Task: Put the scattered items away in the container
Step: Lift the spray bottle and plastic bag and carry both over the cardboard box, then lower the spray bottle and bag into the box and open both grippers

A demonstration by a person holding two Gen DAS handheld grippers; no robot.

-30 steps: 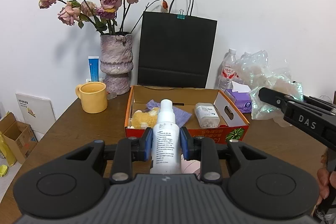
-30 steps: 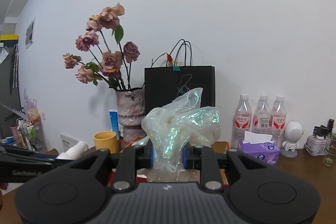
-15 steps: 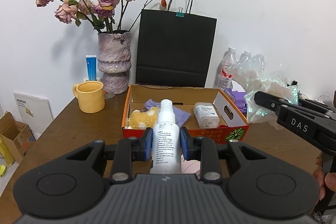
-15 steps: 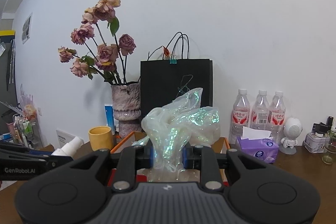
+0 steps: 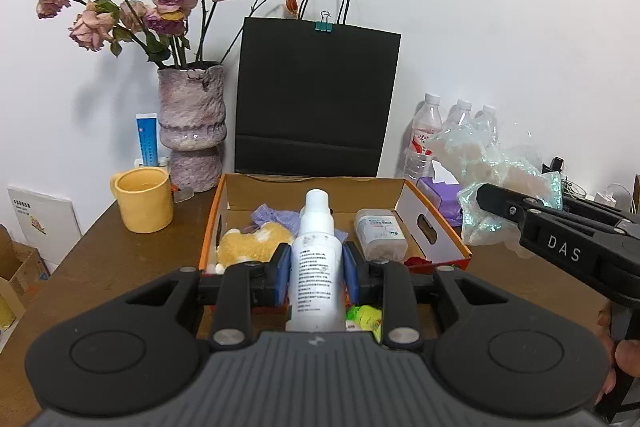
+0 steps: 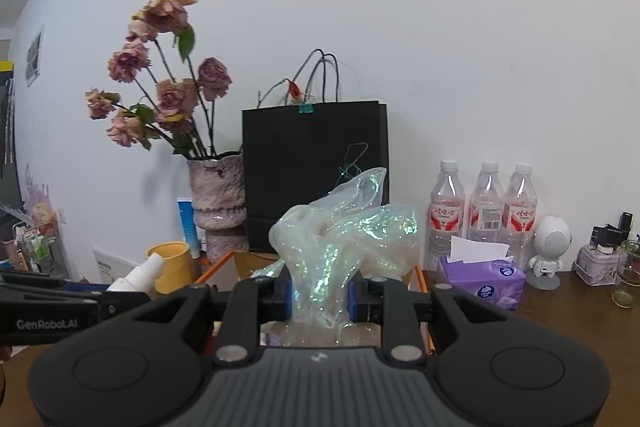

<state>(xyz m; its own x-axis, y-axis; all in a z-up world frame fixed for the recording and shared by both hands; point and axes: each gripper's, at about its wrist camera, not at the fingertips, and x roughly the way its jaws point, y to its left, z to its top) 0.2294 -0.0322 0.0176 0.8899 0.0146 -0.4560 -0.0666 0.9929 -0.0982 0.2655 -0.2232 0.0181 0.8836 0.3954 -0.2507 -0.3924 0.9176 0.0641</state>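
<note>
My left gripper (image 5: 316, 277) is shut on a white spray bottle (image 5: 316, 267) and holds it upright just in front of the orange cardboard box (image 5: 438, 217). The box holds a yellow plush (image 5: 252, 245), a purple cloth (image 5: 272, 217) and a small clear container (image 5: 378, 235). My right gripper (image 6: 318, 297) is shut on a crumpled iridescent plastic bag (image 6: 344, 235), held above the box's right side; the bag also shows in the left wrist view (image 5: 488, 179). A green packet (image 5: 364, 319) lies below my left gripper.
A yellow mug (image 5: 144, 205), a vase of dried roses (image 5: 192, 123) and a black paper bag (image 5: 316, 103) stand behind the box. Water bottles (image 6: 484, 207), a purple tissue pack (image 6: 484, 277) and a white figurine (image 6: 550, 251) are at right.
Both grippers have moved closer to the box, each still holding its item. The bag has moved left toward the box's right wall.
</note>
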